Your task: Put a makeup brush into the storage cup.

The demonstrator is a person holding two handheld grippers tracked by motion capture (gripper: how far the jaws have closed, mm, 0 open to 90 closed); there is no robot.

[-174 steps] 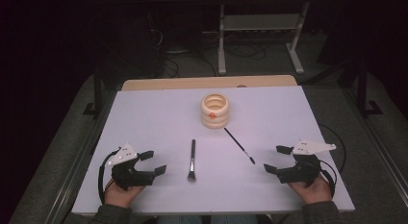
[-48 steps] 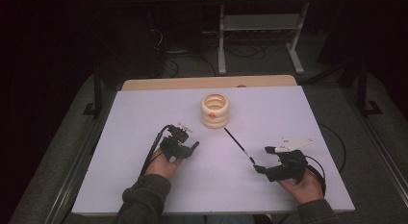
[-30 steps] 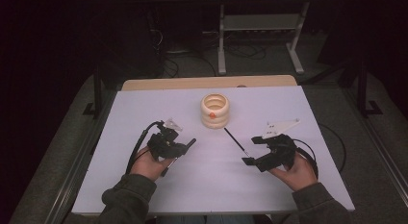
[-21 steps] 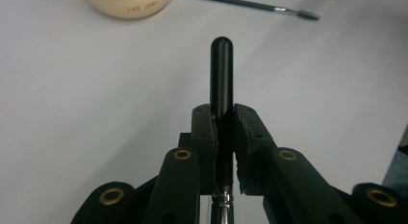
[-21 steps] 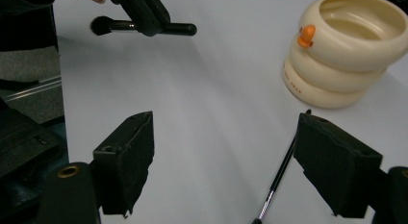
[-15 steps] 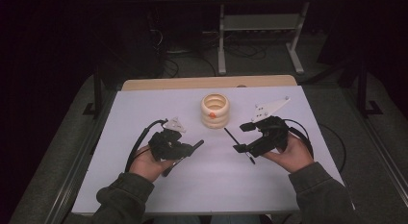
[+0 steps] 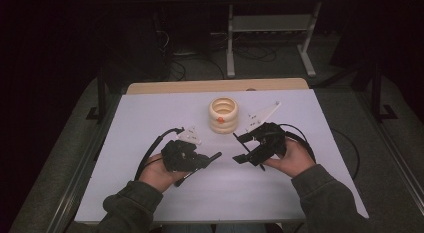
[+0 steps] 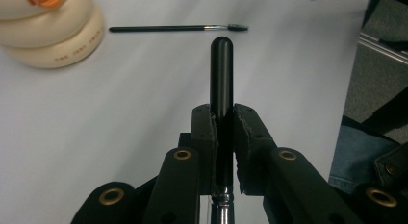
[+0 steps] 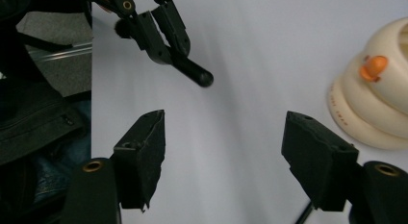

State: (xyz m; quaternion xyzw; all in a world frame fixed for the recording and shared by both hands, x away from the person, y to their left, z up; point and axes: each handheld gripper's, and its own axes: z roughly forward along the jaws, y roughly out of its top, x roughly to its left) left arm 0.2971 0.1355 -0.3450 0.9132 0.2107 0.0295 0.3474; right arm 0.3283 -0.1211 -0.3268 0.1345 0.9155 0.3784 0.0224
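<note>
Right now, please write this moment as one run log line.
left gripper: shut on thick brush | right gripper: open over thin brush | cream holder: empty

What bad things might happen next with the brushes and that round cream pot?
1. The left gripper is shut on the thick brush low on its handle, so the long free end could swing and knock the cream ringed holder.
2. The right gripper hangs open above the thin brush; closing a little off could flick the brush aside rather than catch it.
3. Both grippers are close together and might bump.
</note>
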